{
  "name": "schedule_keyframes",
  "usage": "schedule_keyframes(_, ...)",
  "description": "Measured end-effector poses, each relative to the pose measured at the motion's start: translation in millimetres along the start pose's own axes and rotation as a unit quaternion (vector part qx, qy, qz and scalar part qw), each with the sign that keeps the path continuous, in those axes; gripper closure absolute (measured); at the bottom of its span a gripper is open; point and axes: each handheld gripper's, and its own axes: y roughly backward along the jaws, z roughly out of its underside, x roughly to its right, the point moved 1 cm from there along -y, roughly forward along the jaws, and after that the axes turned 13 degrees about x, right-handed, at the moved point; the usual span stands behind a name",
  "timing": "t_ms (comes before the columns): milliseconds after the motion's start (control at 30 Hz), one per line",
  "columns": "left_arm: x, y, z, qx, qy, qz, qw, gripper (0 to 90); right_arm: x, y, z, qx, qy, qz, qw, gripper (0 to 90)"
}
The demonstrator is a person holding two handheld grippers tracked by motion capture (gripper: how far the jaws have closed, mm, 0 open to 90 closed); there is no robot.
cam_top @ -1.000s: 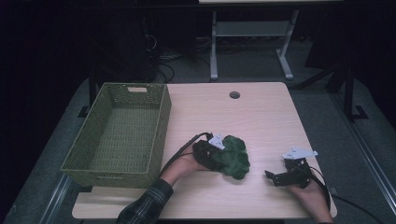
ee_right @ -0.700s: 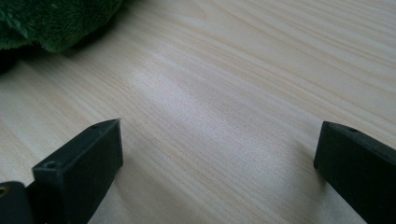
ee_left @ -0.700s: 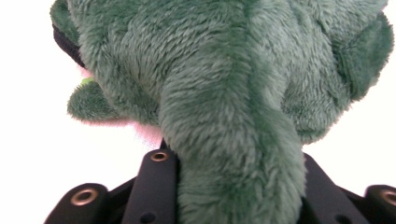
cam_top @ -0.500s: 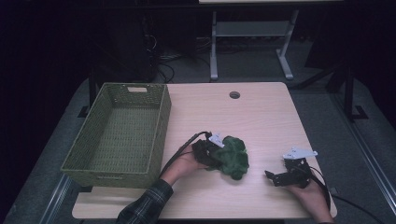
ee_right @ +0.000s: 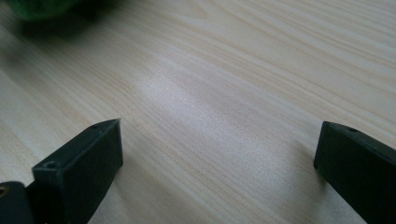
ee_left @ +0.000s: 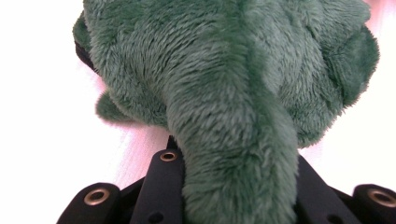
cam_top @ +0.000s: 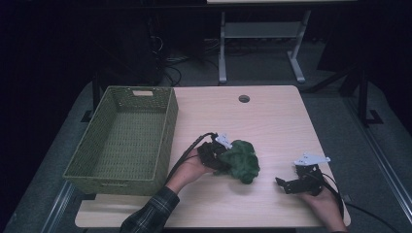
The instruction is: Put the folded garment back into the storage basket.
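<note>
A green plush toy (cam_top: 244,166) sits right of the table's middle, near the front. My left gripper (cam_top: 224,156) reaches it from the left, and its jaws have just been closing with the plush between them. In the left gripper view the fur (ee_left: 224,93) bulges out between the two black jaws, which squeeze it. My right gripper (cam_top: 286,184) rests low at the front right, apart from the toy. Its jaws stand wide open over bare wood (ee_right: 219,154), with a blurred edge of the green plush (ee_right: 42,7) at the top left.
A green woven basket (cam_top: 165,131) stands along the table's left side, with nothing seen inside. The light wooden table (cam_top: 272,126) has a round cable hole (cam_top: 244,98) near its far edge. A cable trails from each gripper toward the front.
The left gripper's jaws have drawn in on the plush, bunching it up, and the hand has lifted slightly. The right hand has not moved.
</note>
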Motion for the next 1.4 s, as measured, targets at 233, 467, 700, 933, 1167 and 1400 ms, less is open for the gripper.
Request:
schedule_keyframes(233, 1.5, 36.2, -16.8, 0.023, 0.014, -0.018, 0.9995, 74.1, 0.0, 0.0, 0.0, 0.000, 0.001, 0.000, 1.0000, 0.9)
schedule_keyframes(467, 0.6, 64.0, -26.3, 0.025, 0.006, -0.041, 0.9988, 74.2, -0.6, 0.0, 0.0, 0.000, -0.002, 0.003, 1.0000, 0.9)
schedule_keyframes(700, -4.5, 96.9, -31.3, 0.032, 0.009, -0.064, 0.9974, 74.1, -0.5, -0.1, 0.1, 0.000, -0.001, 0.004, 1.0000, 0.9)
schedule_keyframes(933, -10.5, 130.8, -32.7, 0.040, 0.015, -0.086, 0.9954, 74.1, -0.6, -0.1, 0.1, 0.000, -0.001, 0.004, 1.0000, 0.9)
schedule_keyframes(1167, -15.9, 161.7, -30.6, 0.047, 0.023, -0.109, 0.9927, 74.1, -0.6, -0.1, 0.0, 0.000, -0.001, 0.004, 1.0000, 0.9)
schedule_keyframes(1400, -22.7, 191.9, -21.6, 0.052, 0.033, -0.137, 0.9887, 74.1, -0.7, 0.0, 0.0, 0.000, -0.002, 0.003, 1.0000, 0.9)
